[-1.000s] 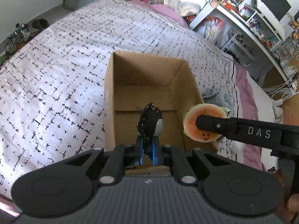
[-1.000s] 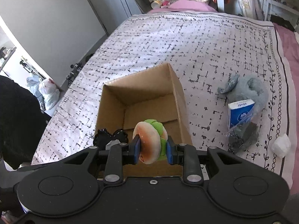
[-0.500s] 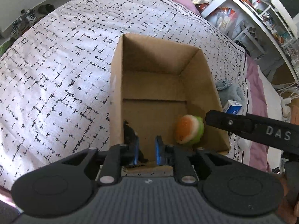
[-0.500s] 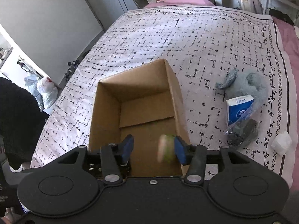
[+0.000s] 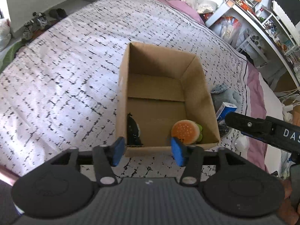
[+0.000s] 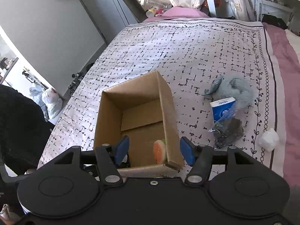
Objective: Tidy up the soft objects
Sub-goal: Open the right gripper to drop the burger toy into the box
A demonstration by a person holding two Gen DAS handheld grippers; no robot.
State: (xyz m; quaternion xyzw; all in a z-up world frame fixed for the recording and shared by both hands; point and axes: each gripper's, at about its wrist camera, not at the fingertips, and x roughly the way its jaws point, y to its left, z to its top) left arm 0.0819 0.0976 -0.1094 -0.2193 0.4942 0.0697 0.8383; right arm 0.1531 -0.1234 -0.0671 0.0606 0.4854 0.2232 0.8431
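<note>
An open cardboard box (image 5: 195, 78) stands on the bed; it also shows in the right wrist view (image 6: 166, 101). A burger plush (image 5: 185, 131) lies in its near right corner, seen too from the right wrist (image 6: 159, 151). A black plush (image 5: 133, 130) leans in the near left corner. My left gripper (image 5: 148, 151) is open and empty just before the box's near wall. My right gripper (image 6: 153, 151) is open and empty above the box's near edge. A grey plush (image 6: 238, 88) lies on the bed to the right of the box.
A blue tissue pack (image 6: 223, 107) in clear plastic, a dark bundle (image 6: 229, 130) and a white wad (image 6: 269, 141) lie right of the box. The patterned bedspread (image 6: 187, 52) stretches beyond. Shelves (image 5: 262, 18) stand at the far right.
Both grippers opened and let go of their plush toys, which dropped into the box. Both grippers then drew back from the box and opened wider.
</note>
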